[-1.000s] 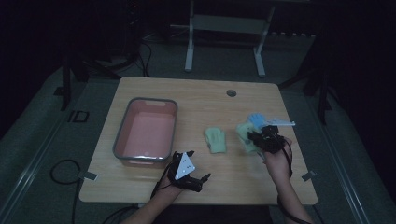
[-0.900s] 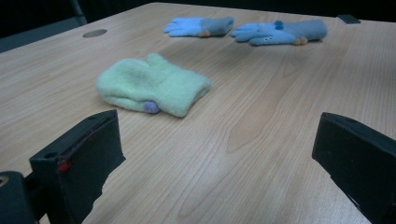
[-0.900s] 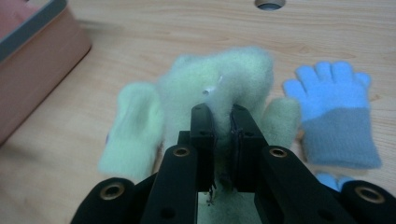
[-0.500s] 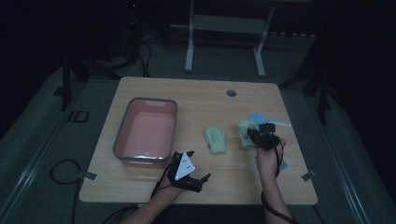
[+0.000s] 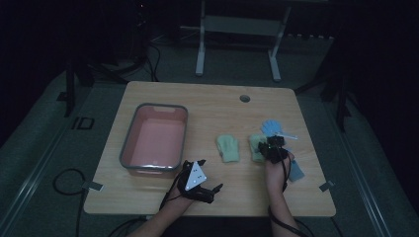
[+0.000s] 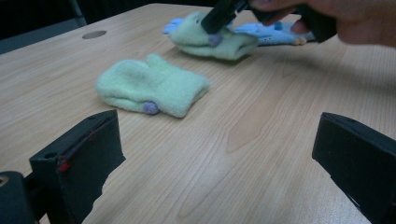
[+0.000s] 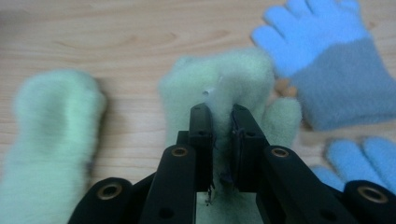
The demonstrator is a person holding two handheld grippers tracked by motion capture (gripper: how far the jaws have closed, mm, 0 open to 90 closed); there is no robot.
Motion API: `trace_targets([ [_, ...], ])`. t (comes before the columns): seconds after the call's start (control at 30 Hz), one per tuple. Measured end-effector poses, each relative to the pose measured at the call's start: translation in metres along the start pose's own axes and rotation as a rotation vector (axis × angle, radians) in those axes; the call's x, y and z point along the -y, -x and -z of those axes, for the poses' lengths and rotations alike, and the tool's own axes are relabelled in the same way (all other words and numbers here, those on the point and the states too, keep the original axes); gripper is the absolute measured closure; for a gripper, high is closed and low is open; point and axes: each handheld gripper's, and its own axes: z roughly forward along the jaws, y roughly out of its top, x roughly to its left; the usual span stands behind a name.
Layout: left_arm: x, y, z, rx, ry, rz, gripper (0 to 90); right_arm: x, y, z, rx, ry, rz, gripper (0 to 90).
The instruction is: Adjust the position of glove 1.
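Observation:
Two pale green mittens lie on the wooden table [image 5: 207, 106]. The left mitten [image 5: 228, 148] [image 6: 149, 86] [image 7: 51, 135] lies free. My right gripper [image 5: 271, 148] [image 7: 220, 112] points down, shut on a fold of the right mitten [image 5: 257, 145] [image 7: 219, 74] [image 6: 210, 39], which rests on the table. A blue glove [image 5: 272, 128] [image 7: 327, 60] lies just beyond it, and a second blue glove [image 5: 296, 173] [image 7: 359, 154] lies beside my right hand. My left gripper [image 5: 212, 190] [image 6: 215, 163] rests near the front edge, jaws wide open on nothing, facing the mittens.
A grey-rimmed pink tray [image 5: 123, 153] stands on the left half of the table, with nothing in it. A round cable hole [image 5: 244, 98] sits near the far edge. A metal stand [image 5: 237, 24] is on the dark floor behind the table.
My right hand has come down and slightly left with the green mitten, which now lies on the table. The left gripper has not moved.

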Motion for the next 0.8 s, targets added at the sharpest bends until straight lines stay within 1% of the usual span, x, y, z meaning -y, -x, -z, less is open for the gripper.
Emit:
trace_targets([
  [0.07,0.000,0.000,0.000,0.000,0.001,0.000,1.8,0.005,0.001,-0.007,0.003,-0.021,-0.004,79.6],
  [0.1,0.000,0.000,0.000,0.001,0.000,0.001,1.8,0.007,0.002,-0.010,0.006,-0.018,-0.004,79.2],
  [0.13,0.000,0.000,0.000,0.001,0.001,0.001,1.8,0.009,0.003,-0.010,-0.001,-0.011,-0.016,79.1],
  [0.3,0.000,0.000,0.000,0.001,0.000,0.004,1.8,0.007,0.005,-0.010,-0.013,-0.023,-0.012,76.2],
  [0.4,0.000,0.000,0.000,0.000,0.000,0.005,1.8,0.003,0.006,-0.005,-0.017,-0.029,0.008,72.0],
  [0.5,0.000,0.000,0.000,0.001,0.000,0.006,1.8,-0.002,0.009,0.002,-0.023,-0.025,0.041,69.3],
  [0.57,0.000,0.000,0.000,0.001,-0.002,0.007,1.8,-0.007,0.011,0.008,-0.039,-0.030,0.065,67.9],
  [0.63,0.000,0.000,0.000,0.000,-0.003,0.006,1.8,-0.011,0.014,0.012,-0.044,-0.032,0.111,67.4],
  [0.77,0.000,0.000,-0.001,-0.001,-0.005,0.006,1.8,-0.018,0.020,0.017,-0.079,-0.061,0.215,67.5],
  [0.8,0.000,0.000,-0.001,-0.001,-0.005,0.006,1.8,-0.019,0.021,0.018,-0.080,-0.068,0.241,67.4],
])
